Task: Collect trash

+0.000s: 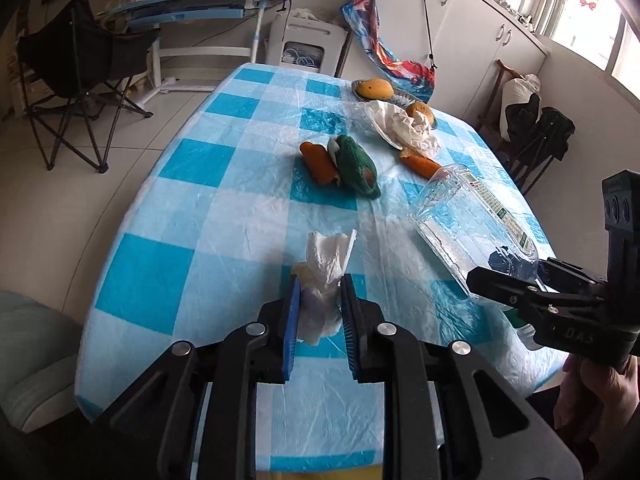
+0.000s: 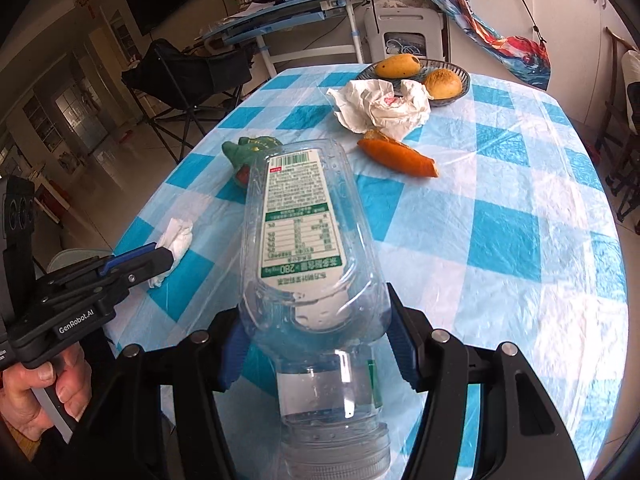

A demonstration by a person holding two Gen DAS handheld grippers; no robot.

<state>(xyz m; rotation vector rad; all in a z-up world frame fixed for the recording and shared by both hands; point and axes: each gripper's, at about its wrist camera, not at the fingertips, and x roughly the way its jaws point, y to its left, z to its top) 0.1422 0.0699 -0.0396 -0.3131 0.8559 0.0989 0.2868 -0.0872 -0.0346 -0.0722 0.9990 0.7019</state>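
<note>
My left gripper [image 1: 320, 280] is shut on a crumpled white tissue [image 1: 326, 264], which sticks up between its blue pads above the checked table [image 1: 224, 184]. The right wrist view shows that gripper [image 2: 160, 256] and the tissue [image 2: 178, 236] at the left. My right gripper [image 2: 316, 312] is shut on a clear plastic bottle [image 2: 304, 216] with a green and white label; it grips the bottle near the neck, base pointing away. From the left wrist, the bottle [image 1: 472, 216] tilts over the table's right side. Crumpled white paper [image 2: 380, 106] and an orange peel [image 2: 396, 156] lie beyond.
A green plush toy [image 1: 356, 168] lies mid-table against another orange peel [image 1: 318, 162]. A dark plate [image 2: 466, 80] with a mango [image 2: 398, 66] and a round orange fruit [image 2: 442, 82] sits at the far edge. A black folding chair [image 1: 80, 64] stands left of the table.
</note>
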